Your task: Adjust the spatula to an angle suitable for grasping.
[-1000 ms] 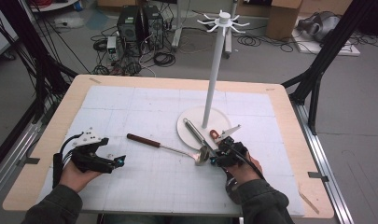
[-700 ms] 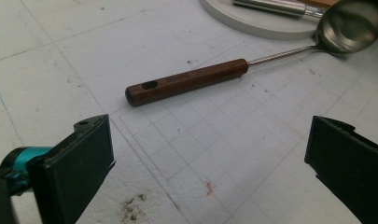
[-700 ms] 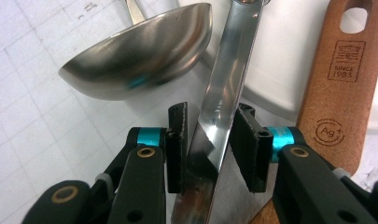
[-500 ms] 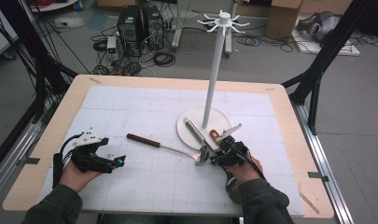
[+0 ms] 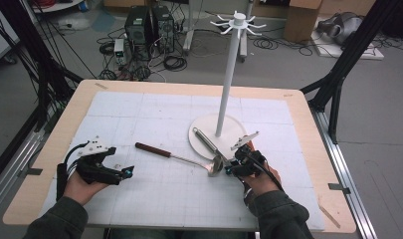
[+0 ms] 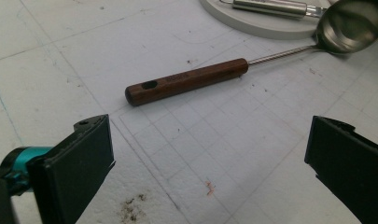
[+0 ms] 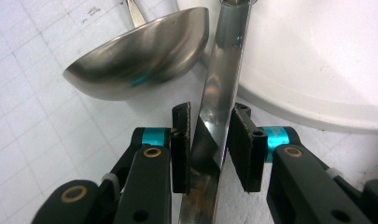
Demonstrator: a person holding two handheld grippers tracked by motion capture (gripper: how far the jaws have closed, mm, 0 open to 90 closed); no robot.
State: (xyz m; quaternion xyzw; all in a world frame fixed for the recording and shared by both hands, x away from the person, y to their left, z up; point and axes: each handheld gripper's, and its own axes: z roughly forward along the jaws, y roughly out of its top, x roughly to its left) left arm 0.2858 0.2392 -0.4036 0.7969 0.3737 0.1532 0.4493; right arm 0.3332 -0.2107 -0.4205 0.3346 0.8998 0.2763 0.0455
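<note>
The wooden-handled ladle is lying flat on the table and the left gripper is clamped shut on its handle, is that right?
Not quite. The left gripper is not clamped on the handle: its jaws stand wide open with nothing between them, and the handle lies beyond them, untouched. The left gripper view shows this. The rest holds: the wooden-handled ladle does lie flat on the table.

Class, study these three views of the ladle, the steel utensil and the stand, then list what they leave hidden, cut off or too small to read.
- Steel utensil: right gripper view; its working end is cut off by the bottom edge, behind the right hand-held gripper, so its type is unclear.
- Wooden-handled ladle: left gripper view; the print on the handle is too small to read.
- Stand: high view; whether its hooks carry anything small is too fine to tell.
- Pad contact: right gripper view; a pad touches the steel or not, cannot tell.
</note>
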